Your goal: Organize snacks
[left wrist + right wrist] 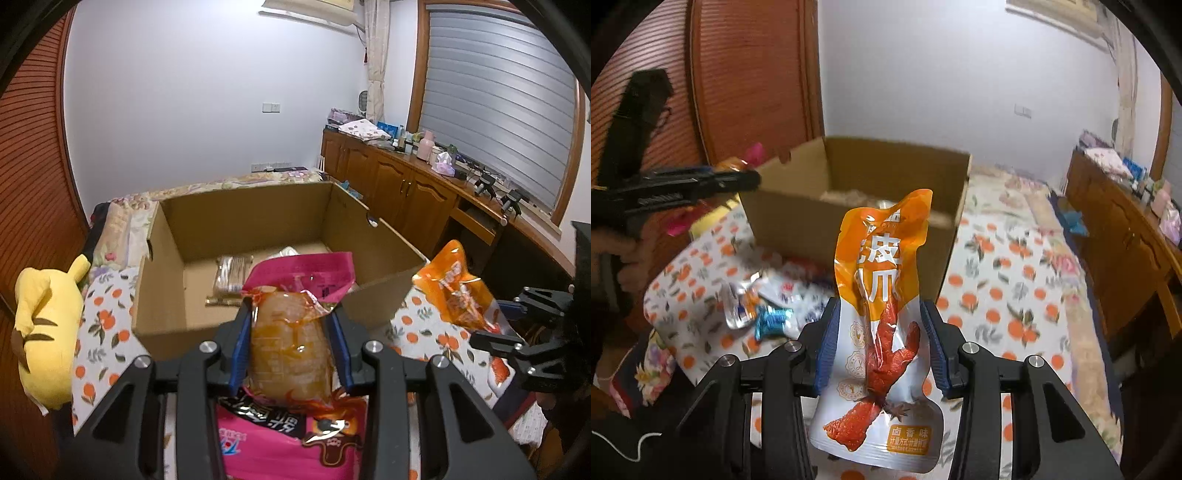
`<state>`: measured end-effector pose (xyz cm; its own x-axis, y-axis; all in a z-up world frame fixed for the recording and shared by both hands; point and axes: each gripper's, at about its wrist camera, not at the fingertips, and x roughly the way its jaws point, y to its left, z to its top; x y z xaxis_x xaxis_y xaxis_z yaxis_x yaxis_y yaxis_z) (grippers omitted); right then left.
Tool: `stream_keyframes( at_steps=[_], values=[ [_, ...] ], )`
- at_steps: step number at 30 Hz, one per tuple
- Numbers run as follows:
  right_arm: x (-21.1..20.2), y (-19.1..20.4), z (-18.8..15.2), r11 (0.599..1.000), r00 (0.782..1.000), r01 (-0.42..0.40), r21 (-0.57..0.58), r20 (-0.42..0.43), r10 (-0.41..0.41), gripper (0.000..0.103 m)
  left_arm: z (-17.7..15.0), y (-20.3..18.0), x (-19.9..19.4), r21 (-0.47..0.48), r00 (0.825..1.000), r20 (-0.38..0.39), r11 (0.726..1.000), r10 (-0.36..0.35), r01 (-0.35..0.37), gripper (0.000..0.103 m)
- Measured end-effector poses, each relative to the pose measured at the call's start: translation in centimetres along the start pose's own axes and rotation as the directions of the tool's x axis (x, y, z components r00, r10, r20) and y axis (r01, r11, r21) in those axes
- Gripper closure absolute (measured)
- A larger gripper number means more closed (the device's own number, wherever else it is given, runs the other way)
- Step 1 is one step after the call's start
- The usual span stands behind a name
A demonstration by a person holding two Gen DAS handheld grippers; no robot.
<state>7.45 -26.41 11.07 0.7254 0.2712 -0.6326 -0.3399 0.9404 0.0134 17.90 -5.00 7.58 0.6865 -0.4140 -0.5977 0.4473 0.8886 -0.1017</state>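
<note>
Slippage is the risk — the left gripper [291, 328] clamps a slick amber snack pouch [290, 343] and the right gripper [879, 343] an orange-and-white chicken-foot packet [882, 314], both short of the cardboard box [166, 295] — either could drop onto the bedspread [997, 295].

A yellow plush toy [44, 332] is seen lying far to the left of the jaws, at the edge of a bed sheet printed with oranges [1004, 306]. Beyond the jaws, a white wall with a light switch [270, 107] is shown. To the right, a wooden cabinet [399, 184] is set under a window covered by a grey blind [498, 103], and its top is crowded with bottles and a pink flask [425, 146].
</note>
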Motion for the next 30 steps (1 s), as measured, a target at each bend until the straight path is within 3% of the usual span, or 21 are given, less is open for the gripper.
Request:
stream_keyframes(
  at_steps=[13, 24, 30],
  values=[
    [1.1, -0.7, 5.8, 1.0, 0.997, -0.012, -0.026, 0.077, 0.014, 0.059, 3.9, 1.9, 3.8, -0.001, 0.999, -0.024, 0.999, 0.035, -0.035, 0.066],
    [5.0, 0.0, 9.2, 0.997, 0.996, -0.05, -0.059, 0.075, 0.054, 0.058, 6.3, 5.5, 8.0, -0.055, 0.996, -0.067, 0.997, 0.056, -0.06, 0.066],
    [7.6, -0.3, 11.4, 0.998, 0.997, -0.03, -0.052, 0.063, 0.033, 0.058, 7.0, 6.8, 10.4, -0.08, 0.993, -0.091, 0.994, 0.07, -0.078, 0.065]
  ],
)
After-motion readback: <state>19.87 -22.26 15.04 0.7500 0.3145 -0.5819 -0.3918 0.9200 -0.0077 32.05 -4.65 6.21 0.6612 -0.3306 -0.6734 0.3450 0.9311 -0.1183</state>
